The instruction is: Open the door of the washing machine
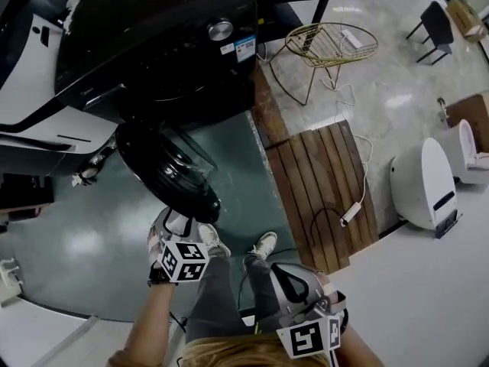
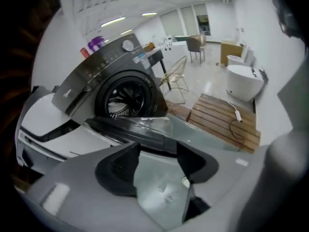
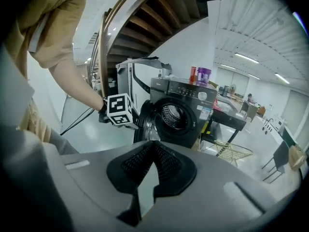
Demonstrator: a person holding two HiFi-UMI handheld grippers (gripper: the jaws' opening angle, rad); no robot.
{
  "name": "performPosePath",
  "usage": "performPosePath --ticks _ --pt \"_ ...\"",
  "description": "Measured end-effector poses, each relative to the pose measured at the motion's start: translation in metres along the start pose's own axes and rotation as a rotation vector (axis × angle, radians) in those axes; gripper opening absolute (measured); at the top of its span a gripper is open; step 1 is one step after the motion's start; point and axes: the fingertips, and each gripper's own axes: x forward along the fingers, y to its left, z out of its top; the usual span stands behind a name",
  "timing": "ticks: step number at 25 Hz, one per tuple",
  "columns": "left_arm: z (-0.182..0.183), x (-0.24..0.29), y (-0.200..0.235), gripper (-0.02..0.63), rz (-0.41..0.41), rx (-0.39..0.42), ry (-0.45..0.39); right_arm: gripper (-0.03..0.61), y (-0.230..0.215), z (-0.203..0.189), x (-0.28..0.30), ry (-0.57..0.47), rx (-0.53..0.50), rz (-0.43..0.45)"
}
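The black front-loading washing machine (image 1: pixel 153 44) stands at the top left of the head view. Its round door (image 1: pixel 164 167) hangs swung out over the grey-green floor, and the drum (image 2: pixel 123 98) shows behind it. My left gripper (image 1: pixel 179 219) hovers just in front of the door's lower edge. Its jaws are open with nothing between them (image 2: pixel 157 149), and the door's rim (image 2: pixel 130 129) lies just beyond them. My right gripper (image 1: pixel 286 281) stays low near the person's legs, its tips meeting and holding nothing (image 3: pixel 153 146). The right gripper view shows the machine (image 3: pixel 188 105) and the open door (image 3: pixel 142 122).
A wooden slat mat (image 1: pixel 325 189) with a white power strip (image 1: pixel 351 212) lies right of the machine. A gold wire chair (image 1: pixel 332 44) stands behind it, and a white rounded unit (image 1: pixel 424 182) sits at the far right. A white appliance (image 1: pixel 30 90) flanks the machine's left.
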Motion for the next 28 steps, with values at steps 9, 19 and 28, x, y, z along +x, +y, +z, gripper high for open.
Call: performPosePath --ticks 9,19,28 --pt "-0.092 -0.004 0.046 0.219 0.063 -0.381 0.07 0.005 0.029 0.025 0.038 0.023 -0.137 0.155" --pt "-0.173 -0.018 0.095 0.184 0.104 -0.59 0.088 0.005 0.07 0.049 0.078 0.061 -0.199 0.227" --pt "-0.261 -0.024 0.177 0.181 0.229 -0.714 0.18 0.005 0.1 0.087 0.108 0.065 -0.235 0.245"
